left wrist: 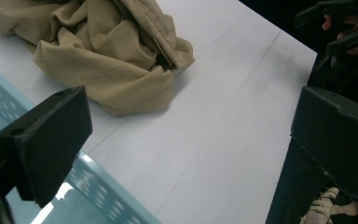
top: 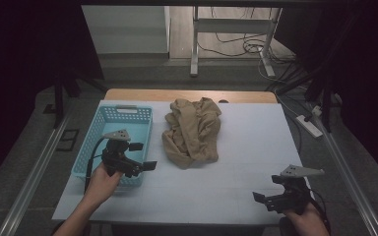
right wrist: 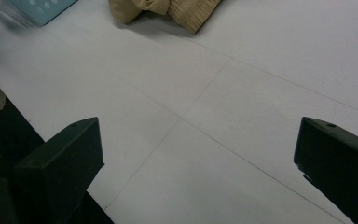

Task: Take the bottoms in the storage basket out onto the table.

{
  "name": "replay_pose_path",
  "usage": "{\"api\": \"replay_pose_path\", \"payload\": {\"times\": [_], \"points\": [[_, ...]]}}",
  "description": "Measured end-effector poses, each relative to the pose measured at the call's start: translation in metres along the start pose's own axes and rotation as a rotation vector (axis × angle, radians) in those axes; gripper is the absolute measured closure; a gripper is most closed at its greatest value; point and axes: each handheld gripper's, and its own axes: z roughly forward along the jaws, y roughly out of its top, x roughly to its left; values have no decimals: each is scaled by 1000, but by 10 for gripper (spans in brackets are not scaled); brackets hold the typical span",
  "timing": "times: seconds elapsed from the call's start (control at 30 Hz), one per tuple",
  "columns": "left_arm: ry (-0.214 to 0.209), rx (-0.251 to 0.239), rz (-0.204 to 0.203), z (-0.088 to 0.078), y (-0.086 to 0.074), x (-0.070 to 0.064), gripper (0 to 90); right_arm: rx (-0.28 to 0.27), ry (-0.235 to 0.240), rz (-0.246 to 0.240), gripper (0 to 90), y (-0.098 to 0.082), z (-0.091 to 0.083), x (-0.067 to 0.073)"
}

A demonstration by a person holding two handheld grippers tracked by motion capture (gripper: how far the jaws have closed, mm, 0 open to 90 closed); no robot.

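While both hand-held grippers, left and right, gape empty, we judge the tan garment ungrabbed, the basket unfilled.

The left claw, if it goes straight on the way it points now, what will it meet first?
Probably the crumpled tan cloth. The left claw is open above the blue basket's edge and points across bare white table toward the cloth; depth is hard to judge.
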Motion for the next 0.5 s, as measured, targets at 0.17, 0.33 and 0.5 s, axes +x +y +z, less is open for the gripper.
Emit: {"api": "replay_pose_path", "payload": {"times": [0.17, 0.33, 0.5], "points": [[-12, -17, -13, -5, -6, 2, 0, 1, 0, -2, 12, 0, 0, 0], [-8, -23, -14, -10, -11, 2, 0, 3, 0, -3, 12, 0, 0, 0], [-8, -29, -19, -14, -16, 1, 0, 7, 0, -5, 12, 0, 1, 0]]}}
